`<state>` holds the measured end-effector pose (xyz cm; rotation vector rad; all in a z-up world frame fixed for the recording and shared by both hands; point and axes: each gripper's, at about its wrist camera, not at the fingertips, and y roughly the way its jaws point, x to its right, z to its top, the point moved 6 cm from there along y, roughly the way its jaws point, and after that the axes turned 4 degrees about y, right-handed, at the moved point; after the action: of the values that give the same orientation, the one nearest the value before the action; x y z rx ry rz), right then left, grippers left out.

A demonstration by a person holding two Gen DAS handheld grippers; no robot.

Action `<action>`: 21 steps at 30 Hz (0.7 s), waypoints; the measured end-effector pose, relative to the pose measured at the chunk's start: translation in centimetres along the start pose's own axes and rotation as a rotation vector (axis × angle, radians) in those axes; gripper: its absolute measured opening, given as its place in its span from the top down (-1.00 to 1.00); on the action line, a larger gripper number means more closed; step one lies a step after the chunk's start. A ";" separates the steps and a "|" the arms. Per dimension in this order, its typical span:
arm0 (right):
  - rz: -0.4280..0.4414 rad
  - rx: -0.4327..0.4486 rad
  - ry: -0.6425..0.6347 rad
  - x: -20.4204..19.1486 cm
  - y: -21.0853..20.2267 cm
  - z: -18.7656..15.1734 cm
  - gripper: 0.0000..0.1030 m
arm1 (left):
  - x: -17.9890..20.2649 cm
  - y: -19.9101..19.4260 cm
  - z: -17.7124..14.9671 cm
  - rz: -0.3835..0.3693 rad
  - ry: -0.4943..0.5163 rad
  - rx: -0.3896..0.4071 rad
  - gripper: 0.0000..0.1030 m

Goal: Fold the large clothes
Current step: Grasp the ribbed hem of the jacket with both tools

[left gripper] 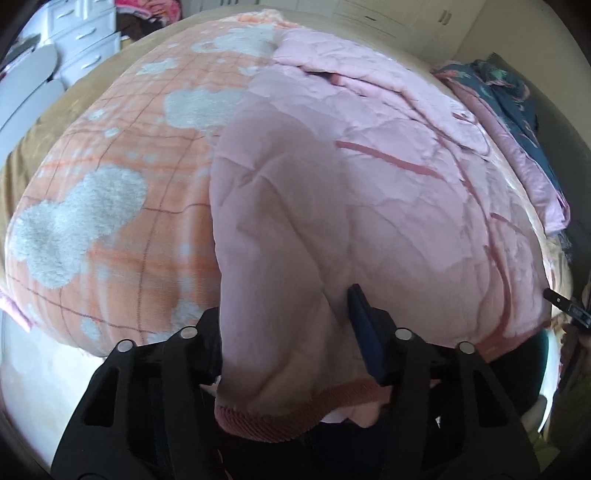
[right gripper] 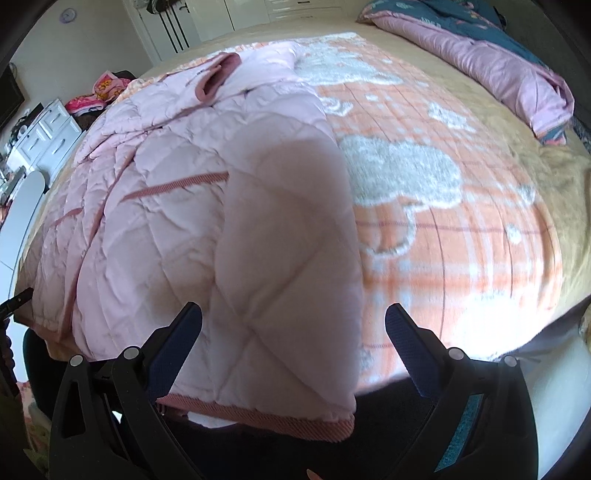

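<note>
A pink quilted jacket [left gripper: 369, 184] lies spread on the orange and white blanket [left gripper: 110, 184] on the bed, its ribbed hem [left gripper: 295, 410] toward me. My left gripper [left gripper: 288, 306] is shut on the hem's left corner. Puffy fabric bulges between the jaws and hides the left finger, while the right finger [left gripper: 365, 325] presses into a crease. In the right wrist view the jacket [right gripper: 184, 184] covers the left half. My right gripper [right gripper: 294, 309] stands open around the hem's right corner [right gripper: 295, 417]. Its left pad lies against the fabric and its right finger [right gripper: 406, 339] is clear of it.
A folded purple and teal quilt [right gripper: 517, 74] lies along the bed's far right side. White drawers [right gripper: 44, 133] stand to the left, with wardrobe doors [right gripper: 207, 14] behind the bed. The blanket [right gripper: 443, 221] lies bare to the right of the jacket. The bed's near edge runs just below the hem.
</note>
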<state>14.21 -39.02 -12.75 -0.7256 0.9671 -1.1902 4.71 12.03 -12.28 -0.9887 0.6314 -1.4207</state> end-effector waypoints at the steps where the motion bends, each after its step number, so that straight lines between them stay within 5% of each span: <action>1: 0.006 -0.013 0.001 0.2 0.1 -0.4 -0.92 | 0.4 0.0 -0.1 0.012 0.026 -0.003 0.07; 10: 0.168 -0.123 0.022 -0.5 1.1 -4.4 -0.90 | 0.6 -0.1 -1.0 0.005 0.043 -0.029 0.07; 13: 0.204 -0.139 0.030 -1.2 1.3 -5.4 -0.65 | 0.5 -0.2 -1.5 -0.001 0.031 -0.033 0.04; 17: 0.265 -0.086 0.044 -1.5 -0.3 -4.7 -0.04 | 0.3 -0.1 -1.7 -0.023 0.005 -0.045 -0.10; 21: 0.354 -0.015 0.047 -2.4 -2.5 -3.1 0.01 | 0.1 0.1 -1.9 -0.043 -0.015 -0.055 -0.14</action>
<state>10.21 -37.22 -11.32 -0.5131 1.0936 -0.8932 3.20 11.59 -13.28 -1.0607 0.6441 -1.4392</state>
